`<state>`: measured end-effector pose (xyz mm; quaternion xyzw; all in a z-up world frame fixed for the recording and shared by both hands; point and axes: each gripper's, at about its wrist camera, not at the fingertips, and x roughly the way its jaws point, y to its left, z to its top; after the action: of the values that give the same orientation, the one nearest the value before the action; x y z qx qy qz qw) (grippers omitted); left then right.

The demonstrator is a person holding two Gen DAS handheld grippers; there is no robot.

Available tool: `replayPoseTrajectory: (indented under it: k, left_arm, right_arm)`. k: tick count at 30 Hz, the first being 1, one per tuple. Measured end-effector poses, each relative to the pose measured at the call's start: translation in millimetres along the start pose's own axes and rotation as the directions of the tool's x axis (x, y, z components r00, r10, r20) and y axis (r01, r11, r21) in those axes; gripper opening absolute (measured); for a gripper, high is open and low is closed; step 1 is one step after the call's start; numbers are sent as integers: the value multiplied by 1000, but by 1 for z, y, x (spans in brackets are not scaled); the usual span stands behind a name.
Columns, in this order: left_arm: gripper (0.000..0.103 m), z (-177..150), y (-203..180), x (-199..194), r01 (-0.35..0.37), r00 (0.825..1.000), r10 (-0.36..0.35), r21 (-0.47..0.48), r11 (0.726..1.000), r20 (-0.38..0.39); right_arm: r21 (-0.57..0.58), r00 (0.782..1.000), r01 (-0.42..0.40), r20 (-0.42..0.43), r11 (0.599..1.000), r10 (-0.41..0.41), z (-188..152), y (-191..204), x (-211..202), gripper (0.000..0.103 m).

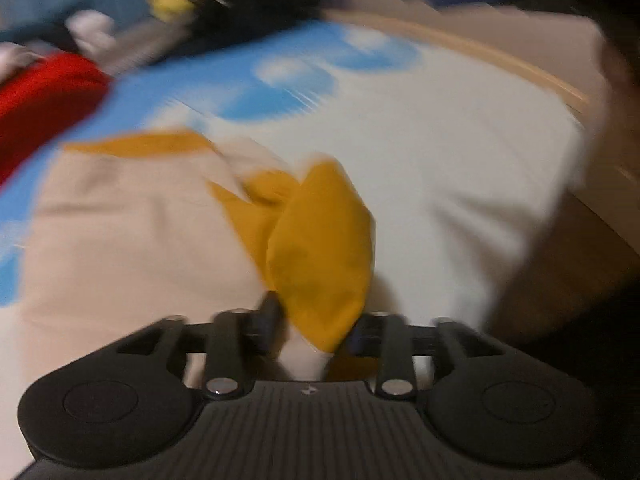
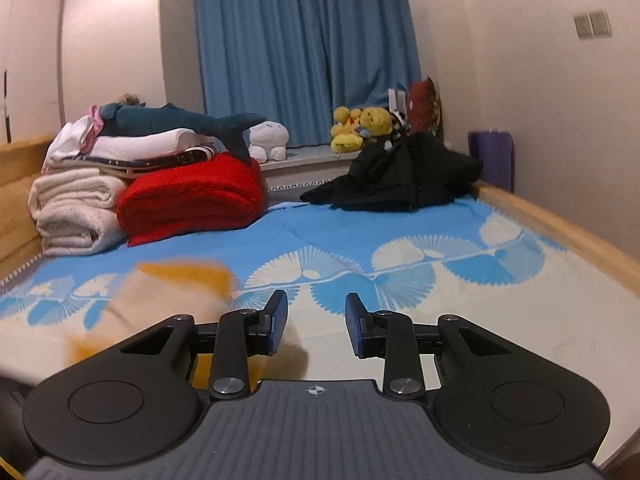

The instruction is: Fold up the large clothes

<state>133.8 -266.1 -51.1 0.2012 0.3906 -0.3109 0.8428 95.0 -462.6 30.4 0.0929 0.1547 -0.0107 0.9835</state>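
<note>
Left wrist view: left tool (image 1: pixel 312 332) parted around soft mustard cloth (image 1: pixel 320 248); right tool (image 2: pixel 316 320) apart, empty.

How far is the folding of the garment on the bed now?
Done: nothing looks finished; the beige and yellow garment lies loosely spread on the bed. In hand: its yellow sleeve sits between the left tool fingers, grip unclear in the blur. The right tool is open, empty. Left: the folds themselves, and possibly the black clothes.
</note>
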Motion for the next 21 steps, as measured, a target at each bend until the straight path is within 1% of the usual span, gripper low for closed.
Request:
replayPoseTrajectory:
  k: [2, 4, 5, 7, 8, 10, 12, 13, 15, 16, 17, 18, 19, 20, 21]
  left_arm:
    - [50, -3, 13, -13, 70, 997, -70, -5, 998, 43]
    - [54, -6, 37, -37, 132, 986, -128, -32, 991, 106]
    - [56, -10, 50, -49, 148, 981, -141, -44, 988, 134]
    - [59, -18, 82, -70, 154, 973, -139, -66, 986, 184]
    - [63, -23, 98, -79, 143, 972, -125, -76, 987, 201]
    - [65, -32, 128, -90, 93, 974, -71, -92, 991, 217]
    - [65, -40, 154, -92, 28, 977, -2, -125, 992, 211]
    - [65, -46, 169, -90, 4, 978, 30, -162, 987, 208]
    - [66, -63, 194, -85, -35, 974, 92, -266, 963, 207]
    - [66, -70, 206, -78, -61, 977, 124, -332, 941, 174]
    - [65, -70, 218, -76, -85, 981, 146, -390, 917, 129]
    - [67, -69, 226, -76, -95, 974, 172, -426, 900, 145]
    - [68, -69, 230, -79, -102, 968, 191, -444, 890, 161]
    - [70, -68, 237, -79, -110, 965, 206, -463, 880, 160]
    - [71, -66, 243, -75, -111, 966, 210, -490, 865, 153]
  right_arm:
    - [46, 999, -25, -24, 999, 26, -1, -2, 5, 34]
    - [76, 997, -57, -53, 995, 61, -2, 1, 11, 35]
    - [82, 994, -76, -67, 994, 81, -4, 4, 13, 36]
    - [99, 985, -125, -107, 987, 135, -7, 13, 20, 40]
    - [110, 977, -152, -134, 982, 166, -9, 19, 26, 41]
    - [129, 960, -193, -180, 973, 215, -12, 32, 36, 43]
    - [150, 931, -224, -259, 963, 257, -19, 48, 51, 46]
    - [152, 916, -228, -302, 962, 265, -23, 56, 58, 46]
    - [125, 880, -209, -408, 970, 243, -37, 74, 74, 46]
    - [109, 866, -199, -446, 974, 227, -42, 78, 81, 46]
    - [88, 847, -192, -488, 977, 210, -49, 85, 86, 46]
    - [74, 835, -195, -511, 978, 205, -54, 90, 89, 45]
    - [57, 826, -202, -527, 978, 202, -58, 95, 90, 39]
    - [35, 824, -211, -532, 977, 197, -61, 101, 88, 32]
    - [10, 827, -217, -530, 976, 190, -63, 105, 85, 19]
